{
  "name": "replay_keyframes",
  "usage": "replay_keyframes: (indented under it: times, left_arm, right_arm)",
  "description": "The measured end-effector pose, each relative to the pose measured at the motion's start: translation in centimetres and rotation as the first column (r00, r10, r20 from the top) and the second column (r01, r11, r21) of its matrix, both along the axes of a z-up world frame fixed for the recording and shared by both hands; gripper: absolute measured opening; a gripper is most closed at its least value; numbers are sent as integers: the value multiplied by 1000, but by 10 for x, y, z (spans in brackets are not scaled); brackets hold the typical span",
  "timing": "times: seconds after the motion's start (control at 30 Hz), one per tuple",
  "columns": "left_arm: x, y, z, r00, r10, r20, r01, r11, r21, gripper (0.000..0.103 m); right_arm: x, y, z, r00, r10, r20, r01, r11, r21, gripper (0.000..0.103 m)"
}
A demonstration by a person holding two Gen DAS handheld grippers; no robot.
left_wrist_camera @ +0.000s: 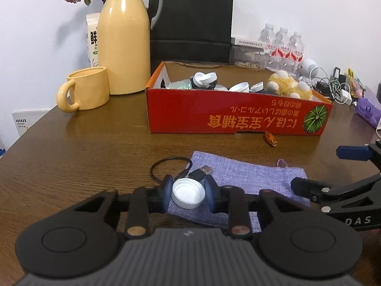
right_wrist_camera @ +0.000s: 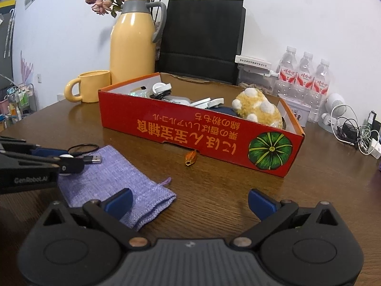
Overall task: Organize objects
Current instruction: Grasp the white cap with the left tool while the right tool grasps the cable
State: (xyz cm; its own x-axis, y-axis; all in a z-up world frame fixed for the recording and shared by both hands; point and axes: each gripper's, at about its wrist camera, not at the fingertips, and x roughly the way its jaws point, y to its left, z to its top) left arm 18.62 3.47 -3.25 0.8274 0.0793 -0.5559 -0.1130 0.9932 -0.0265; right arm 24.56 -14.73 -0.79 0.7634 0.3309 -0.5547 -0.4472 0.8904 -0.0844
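Bare tabletop (right_wrist_camera: 214,186) lies open before the red box (right_wrist_camera: 190,131), barring one small, possibly dried-pod, scrap (right_wrist_camera: 190,158).

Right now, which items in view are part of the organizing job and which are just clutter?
In play:
- white cap, gripped by left gripper
- red box, already holding caps and a plush toy
- USB cable
- purple pouch
- right gripper, open

Probably just lying about:
- yellow jug
- mug
- black bag
- water bottles
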Motion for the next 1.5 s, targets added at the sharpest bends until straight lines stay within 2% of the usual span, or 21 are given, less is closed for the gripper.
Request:
replay_keyframes:
  times: [0.2, 0.33, 0.67, 0.97, 1.13, 1.27, 1.4, 1.47, 1.5]
  left_arm:
    - [-6, -2, 2, 1000, -8, 29, 8, 1000, -6, 30]
    - [-12, -2, 4, 999, -1, 44, 1, 1000, -11, 30]
    - [-36, 10, 13, 997, 25, 72, -22, 999, -44, 30]
    - [-50, 49, 17, 989, 114, 95, -111, 993, -41, 30]
    - [-49, 75, 16, 982, 164, 97, -162, 986, -32, 30]
    - [-49, 89, 13, 977, 186, 100, -182, 982, -44, 30]
    - [-51, 94, 11, 979, 177, 102, -171, 983, -65, 30]
    - [-52, 95, 11, 980, 170, 105, -162, 984, -74, 30]
    - [-53, 96, 11, 981, 165, 104, -157, 984, -79, 30]
  right_arm:
    - [2, 1, -1, 1000, 1, -10, -1, 1000, -6, 103]
    - [6, 4, -5, 999, 1, -48, -2, 999, -32, 103]
    - [9, 0, -7, 998, -8, -69, 8, 1000, -7, 103]
    - [1, -1, -1, 1000, -18, 7, 18, 999, 28, 103]
    - [-9, 13, 7, 998, 47, 50, -49, 998, 44, 103]
    - [-13, 41, 13, 991, 119, 55, -122, 990, 65, 102]
    - [-8, 77, 12, 983, 183, 24, -184, 981, 67, 95]
    - [-3, 91, 11, 979, 204, 4, -204, 977, 58, 86]
    - [-1, 97, 9, 978, 209, -4, -208, 977, 50, 77]
